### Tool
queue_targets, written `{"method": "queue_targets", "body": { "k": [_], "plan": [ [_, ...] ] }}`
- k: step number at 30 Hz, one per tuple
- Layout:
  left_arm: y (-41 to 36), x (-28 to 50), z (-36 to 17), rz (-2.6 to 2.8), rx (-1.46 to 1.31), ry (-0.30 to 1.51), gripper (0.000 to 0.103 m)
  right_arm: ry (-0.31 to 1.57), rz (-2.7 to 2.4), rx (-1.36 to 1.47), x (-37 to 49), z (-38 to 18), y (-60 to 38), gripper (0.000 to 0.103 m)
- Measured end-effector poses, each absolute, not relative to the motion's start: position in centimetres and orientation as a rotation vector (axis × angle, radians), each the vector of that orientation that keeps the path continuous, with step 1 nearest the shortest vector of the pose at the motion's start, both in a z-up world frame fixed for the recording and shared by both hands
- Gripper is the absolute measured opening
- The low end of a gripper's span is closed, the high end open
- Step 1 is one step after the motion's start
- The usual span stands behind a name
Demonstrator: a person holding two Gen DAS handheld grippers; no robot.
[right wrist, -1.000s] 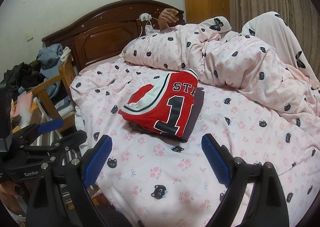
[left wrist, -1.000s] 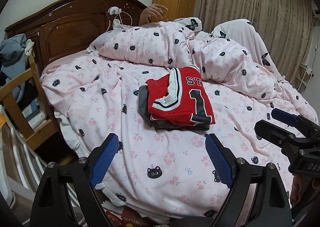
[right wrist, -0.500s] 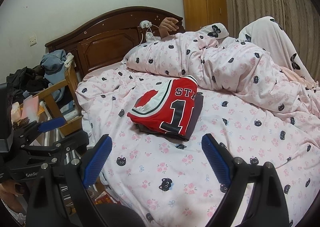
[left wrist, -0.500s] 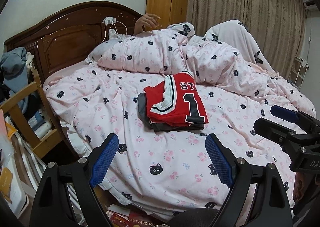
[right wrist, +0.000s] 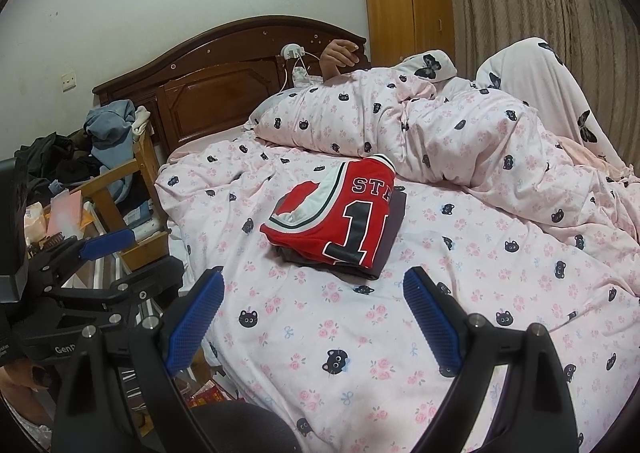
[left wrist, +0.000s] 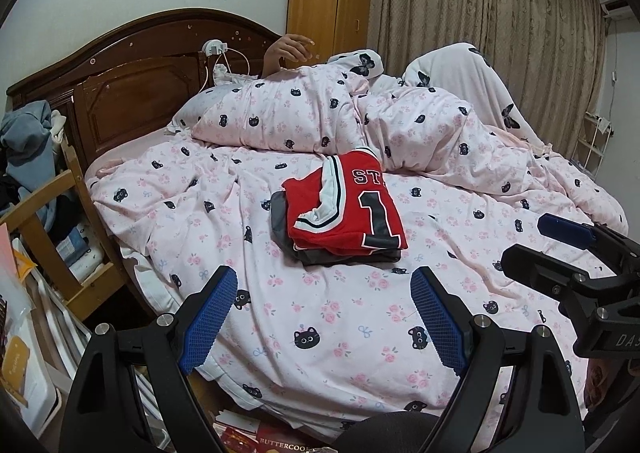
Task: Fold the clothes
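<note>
Jersey (left wrist: 352,209): red, folded, white-and-dark trim, white "ST" lettering and a black "1" facing up. Lies on top of a folded grey garment (left wrist: 280,219), whose edges show past it. The stack sits mid-bed on the duvet (left wrist: 320,313), just in front of the bunched bedding.

Duvet: pink, printed with black cat faces and small roses; it covers the bed and rises in a long heap (left wrist: 300,121) toward the headboard (left wrist: 140,93).

Left gripper (left wrist: 322,313): low in its own view, near the foot edge of the bed. Blue-padded fingers (left wrist: 208,317) spread wide, nothing between them, well apart from the jersey. Also seen at the left edge of the right wrist view (right wrist: 104,265).

Right gripper (right wrist: 312,321): low over the duvet, fingers (right wrist: 432,325) wide apart and holding nothing, short of the stack. Seen from the side at the right edge of the left wrist view (left wrist: 568,253).

Headboard: dark carved wood, a white charger with cable hung on it.

Hand (left wrist: 288,51): a person's, raised above the heap by the headboard.

Cabinet (left wrist: 328,1): light wood, behind the headboard.

Curtain (left wrist: 500,25): brown, patterned, along the far wall.

Chair (left wrist: 44,213): wooden, beside the bed, piled with clothes.
</note>
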State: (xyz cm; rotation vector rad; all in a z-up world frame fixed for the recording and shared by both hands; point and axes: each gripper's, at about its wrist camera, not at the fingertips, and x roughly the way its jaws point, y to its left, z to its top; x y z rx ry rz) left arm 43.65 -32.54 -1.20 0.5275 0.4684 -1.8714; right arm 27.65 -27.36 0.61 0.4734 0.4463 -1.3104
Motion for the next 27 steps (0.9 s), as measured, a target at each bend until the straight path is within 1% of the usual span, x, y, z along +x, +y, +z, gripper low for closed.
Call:
{"method": "queue_targets", "body": {
  "k": [27],
  "plan": [
    [-32.25, 43.41, -0.66, -1.879, 0.529, 0.465, 0.086, 0.438, -1.303, 0.484, 27.45, 0.85, -27.01, 0.093]
  ]
}}
